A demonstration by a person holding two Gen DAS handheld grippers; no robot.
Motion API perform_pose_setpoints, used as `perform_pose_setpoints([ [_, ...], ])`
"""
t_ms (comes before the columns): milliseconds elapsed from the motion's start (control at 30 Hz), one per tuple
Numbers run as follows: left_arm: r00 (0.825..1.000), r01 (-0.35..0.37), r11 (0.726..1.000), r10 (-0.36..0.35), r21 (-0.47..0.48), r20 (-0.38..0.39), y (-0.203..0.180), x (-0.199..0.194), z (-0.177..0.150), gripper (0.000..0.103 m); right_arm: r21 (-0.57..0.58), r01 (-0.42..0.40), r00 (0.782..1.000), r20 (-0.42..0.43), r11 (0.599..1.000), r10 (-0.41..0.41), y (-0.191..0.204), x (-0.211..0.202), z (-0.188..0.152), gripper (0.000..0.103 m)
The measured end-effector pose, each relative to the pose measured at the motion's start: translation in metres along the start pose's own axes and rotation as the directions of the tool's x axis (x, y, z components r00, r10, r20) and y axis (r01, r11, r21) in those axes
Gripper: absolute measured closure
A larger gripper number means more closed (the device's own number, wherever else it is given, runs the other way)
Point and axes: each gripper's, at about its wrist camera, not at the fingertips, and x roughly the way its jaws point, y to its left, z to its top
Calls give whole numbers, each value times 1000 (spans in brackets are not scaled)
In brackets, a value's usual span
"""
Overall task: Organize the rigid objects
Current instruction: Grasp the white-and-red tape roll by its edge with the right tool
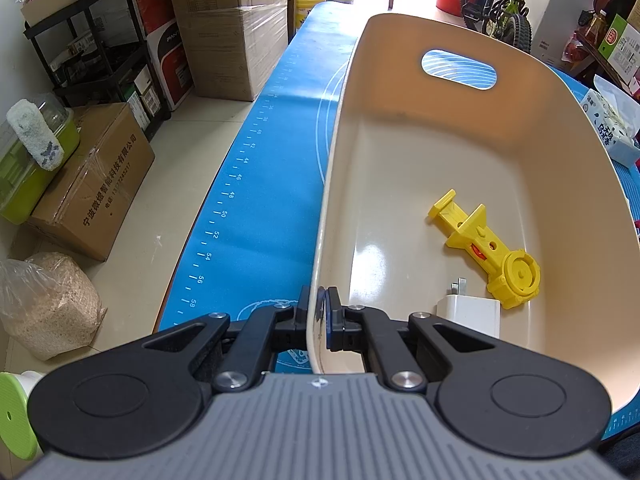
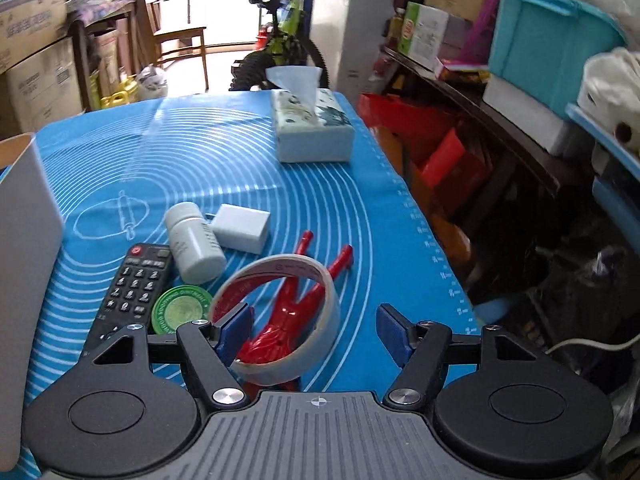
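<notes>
On the left, the near rim of the beige bin [image 1: 460,128] is clamped by the left gripper [image 1: 322,312], its jaws drawn narrow with one pad outside the wall and one inside. The bin is seen standing on the blue mat [image 1: 256,200]. Inside it, on the floor of the bin, a yellow plastic tool [image 1: 486,246] is seen lying flat, and a white charger [image 1: 470,314] is found just beside it, near the clamped wall.

Over to the right-hand view: the bin's wall is glimpsed at the far left edge. Next to it a black remote [image 2: 128,284] is laid on the mat, with a round green tin [image 2: 182,308] touching its side. A white bottle [image 2: 194,242] is tipped on its side behind them, and a white block [image 2: 242,226] is set just beside the bottle. Further right, a roll of tape [image 2: 276,316] is propped on edge over a red toy figure [image 2: 292,312]. Further back on the mat a tissue box [image 2: 314,128] is placed.

The right gripper [image 2: 314,334] is held with jaws wide and nothing gripped; the left pad is seen close by the tape roll's rim, though contact cannot be told, and the right pad is kept well clear over bare mat.
</notes>
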Motion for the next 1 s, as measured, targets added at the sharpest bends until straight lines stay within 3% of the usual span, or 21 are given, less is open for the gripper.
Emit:
perform_pose_setpoints([
  [167,1000,0,1000,0,0,0,0,0,0,96,82,-5,999,-33,997,7,-10,11,2,32],
  [367,1000,0,1000,0,0,0,0,0,0,96,149,-46,996,-68,988,57,-16,21,-3,62],
  [400,1000,0,1000,0,0,0,0,0,0,96,155,-52,996,-70,986,64,-17,22,-4,73],
  [533,1000,0,1000,0,0,0,0,0,0,96,143,-37,997,-59,989,45,-16,21,-6,83],
  [1000,1000,1,1000,-1,1,-5,0,1,0,96,166,-80,994,92,983,65,-8,-21,2,84],
])
